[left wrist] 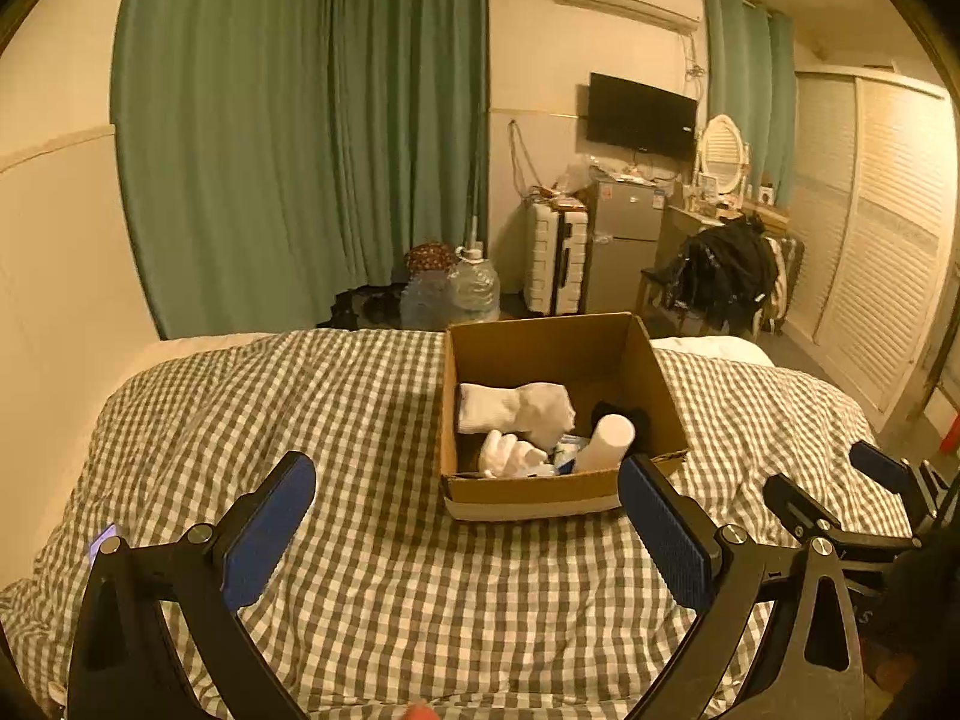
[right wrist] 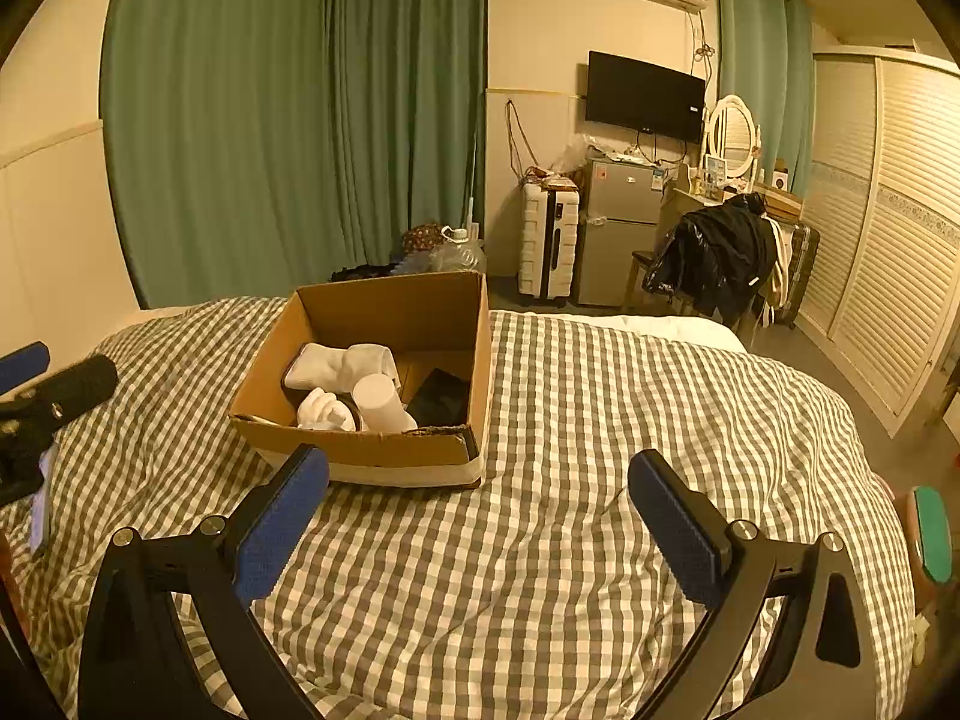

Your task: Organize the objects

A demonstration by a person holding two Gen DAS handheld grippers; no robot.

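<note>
An open cardboard box (left wrist: 540, 489) sits on the checked bed cover (left wrist: 372, 570); it also shows in the right wrist view (right wrist: 372, 450). Inside lie white socks (left wrist: 516, 408) (right wrist: 342, 363), a white glove-like bundle (left wrist: 510, 456) (right wrist: 324, 411), a white cylinder (left wrist: 606, 441) (right wrist: 381, 402) and a dark flat item (right wrist: 441, 399). My left gripper (left wrist: 468, 480) is open and empty, just before the box's near wall. My right gripper (right wrist: 480, 474) is open and empty, to the right of the box; it shows in the left wrist view (left wrist: 840, 474).
A phone (right wrist: 42, 504) lies at the bed's left edge, also in the left wrist view (left wrist: 102, 540). Beyond the bed stand water jugs (left wrist: 474, 285), a suitcase (left wrist: 555, 258), a small fridge (left wrist: 624, 246) and a chair with a black jacket (right wrist: 714, 258). A green-topped object (right wrist: 933, 534) is at the right.
</note>
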